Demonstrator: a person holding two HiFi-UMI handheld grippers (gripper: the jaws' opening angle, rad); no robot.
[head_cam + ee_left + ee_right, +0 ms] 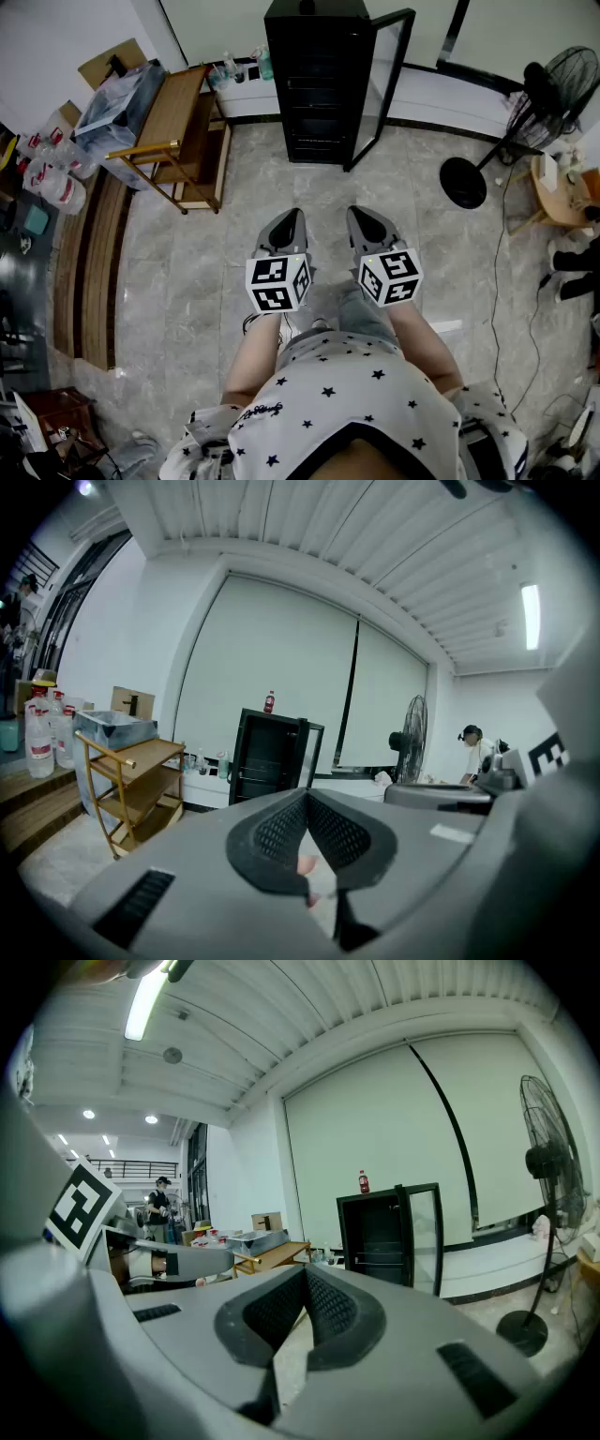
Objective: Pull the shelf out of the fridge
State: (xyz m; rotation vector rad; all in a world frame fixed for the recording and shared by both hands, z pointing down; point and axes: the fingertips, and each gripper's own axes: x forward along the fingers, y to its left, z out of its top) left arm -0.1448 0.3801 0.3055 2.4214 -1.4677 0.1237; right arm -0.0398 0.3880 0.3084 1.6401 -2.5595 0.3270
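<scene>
The black fridge (314,80) stands at the far side of the floor with its glass door (380,89) swung open to the right. Dark shelves (319,94) show as lines inside it. A red can (270,702) stands on top. Both grippers are held side by side in front of the person, well short of the fridge and pointing at it. The left gripper (292,217) is shut with nothing between its pads (281,832). The right gripper (361,216) is likewise shut and holds nothing. The fridge (384,1237) stands straight ahead in the right gripper view.
A wooden cart (178,131) with a grey bin (117,98) stands left of the fridge. A floor fan (553,89) with its round base (463,183) and cable is at the right, by a small wooden table (562,192). Wooden steps (89,272) run along the left.
</scene>
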